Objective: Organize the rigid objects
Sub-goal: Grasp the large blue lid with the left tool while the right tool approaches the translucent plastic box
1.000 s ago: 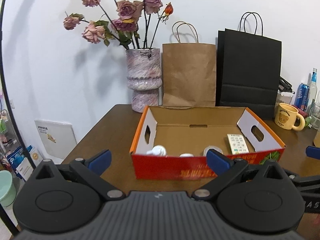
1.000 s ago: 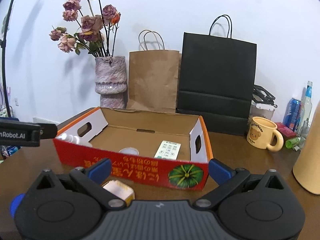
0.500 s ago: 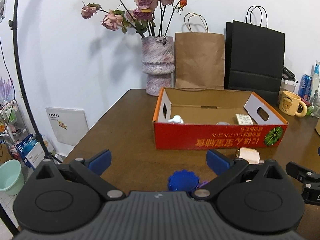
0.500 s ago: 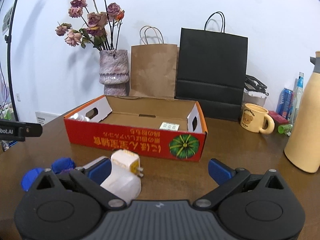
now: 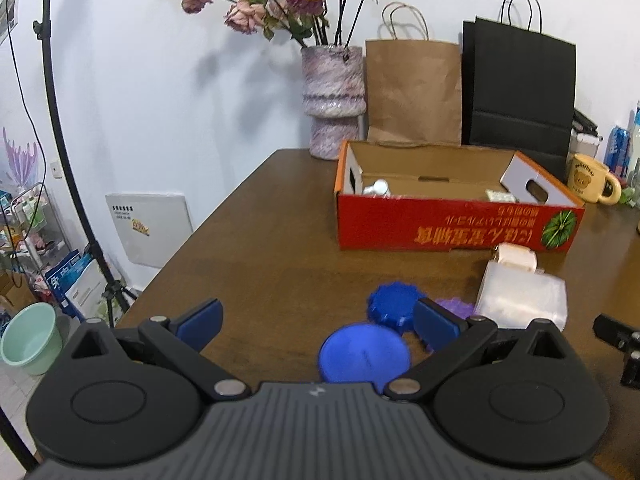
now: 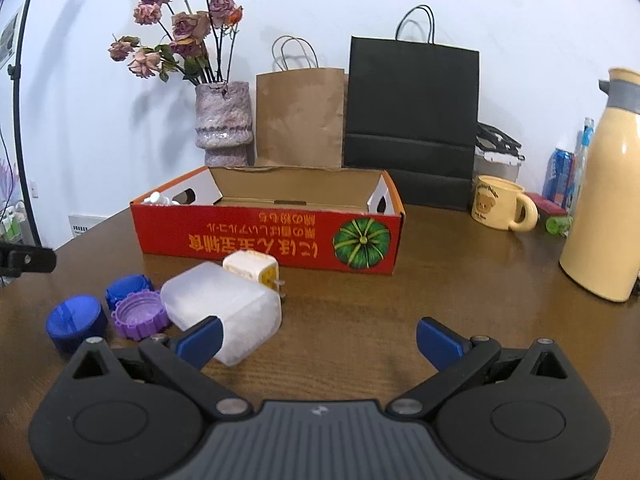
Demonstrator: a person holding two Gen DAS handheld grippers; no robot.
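Left wrist: left tongs point(image 5: 316, 322) spread wide, empty, above the surface point(image 5: 256, 240). Blue cap point(image 5: 364, 354) just ahead, blue gear-edged lid point(image 5: 394, 306) and purple lid point(image 5: 456, 306) behind it.

Right wrist: right tongs point(image 6: 318, 340) also wide, empty. Frosted plastic box point(image 6: 222, 306) by the left pad, cream plug adapter point(image 6: 252, 270) touching it, red cardboard tray point(image 6: 268, 236) behind. All probably light, stiff, slick; grip the box across its flat sides.

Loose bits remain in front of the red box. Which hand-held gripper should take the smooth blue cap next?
Probably the left hand-held gripper: it is open, and the smooth blue cap lies between its fingers, near the right one. The right hand-held gripper, also open, faces bare table, with the cap off to its left.
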